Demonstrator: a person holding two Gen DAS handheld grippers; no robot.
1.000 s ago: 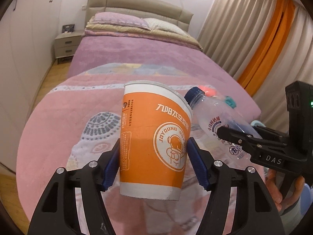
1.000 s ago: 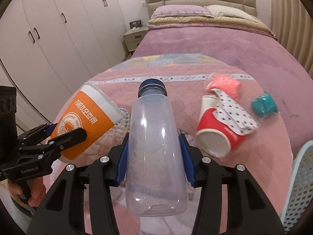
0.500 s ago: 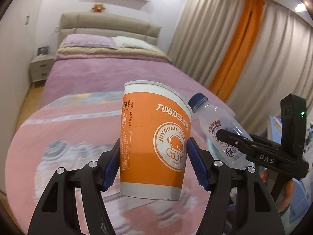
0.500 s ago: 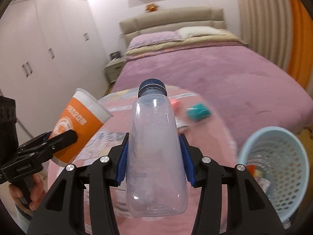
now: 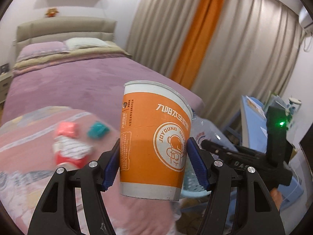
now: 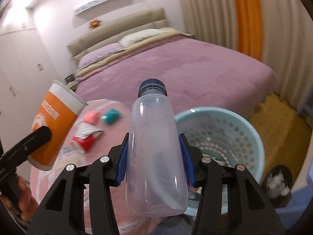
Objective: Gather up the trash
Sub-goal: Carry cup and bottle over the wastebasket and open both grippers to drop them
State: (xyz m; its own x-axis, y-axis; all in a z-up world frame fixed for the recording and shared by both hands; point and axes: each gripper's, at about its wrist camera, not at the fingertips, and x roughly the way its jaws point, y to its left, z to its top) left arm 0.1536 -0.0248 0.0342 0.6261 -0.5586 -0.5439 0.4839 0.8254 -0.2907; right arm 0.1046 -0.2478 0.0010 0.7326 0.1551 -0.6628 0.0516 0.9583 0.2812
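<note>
This is a bedroom in a home. A double bed (image 6: 176, 64) with a mauve cover, pillows (image 5: 84, 43) and a padded beige headboard (image 5: 64, 27) fills most of the room, with a small plush toy (image 5: 51, 12) above it and a white nightstand (image 5: 4, 84) at its side. Floor-length beige and orange curtains (image 5: 197, 39) hang along one wall, white wardrobe doors (image 6: 17, 62) line another, and a pale blue plastic wastebasket (image 6: 252, 137) stands on the floor by the bed.

Purple bed (image 5: 64, 74), padded headboard (image 5: 64, 27), beige and orange curtains (image 5: 197, 31)
</note>
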